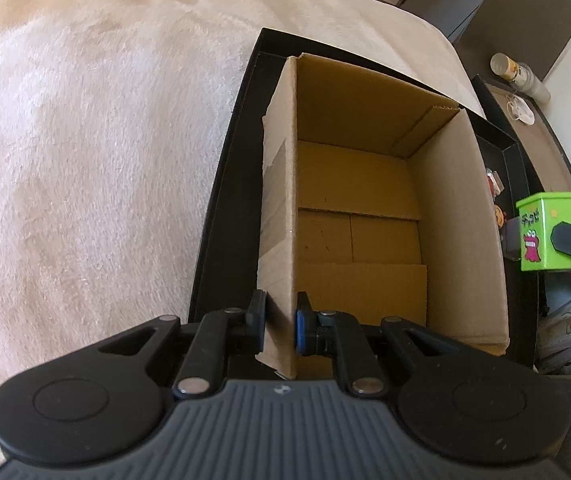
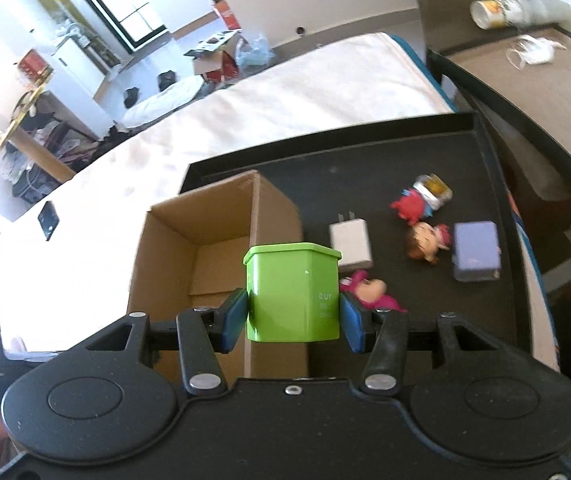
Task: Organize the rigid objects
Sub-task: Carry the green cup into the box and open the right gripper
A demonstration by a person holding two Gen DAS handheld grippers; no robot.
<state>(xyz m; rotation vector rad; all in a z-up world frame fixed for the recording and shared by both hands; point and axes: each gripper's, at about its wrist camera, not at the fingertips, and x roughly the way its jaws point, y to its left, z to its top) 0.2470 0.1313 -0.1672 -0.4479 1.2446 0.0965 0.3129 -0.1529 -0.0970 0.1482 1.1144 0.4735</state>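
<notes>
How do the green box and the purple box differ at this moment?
The green box is held upright off the tray in the right claw, beside the carton; the purple box lies on the black tray, untouched. The green one has a lipped lid and a cartoon print; the purple one looks plain, though blurred. Both are small and boxy.

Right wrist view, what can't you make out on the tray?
- Pink toy: mostly hidden behind the green box and the right tongs.
- Figurines: motion-blurred, faces unreadable.
- Green box print: too small to read.
- Tray near edge: cut off by the tongs body.
- Left wrist view: cardboard box wall hides most tray items.
</notes>
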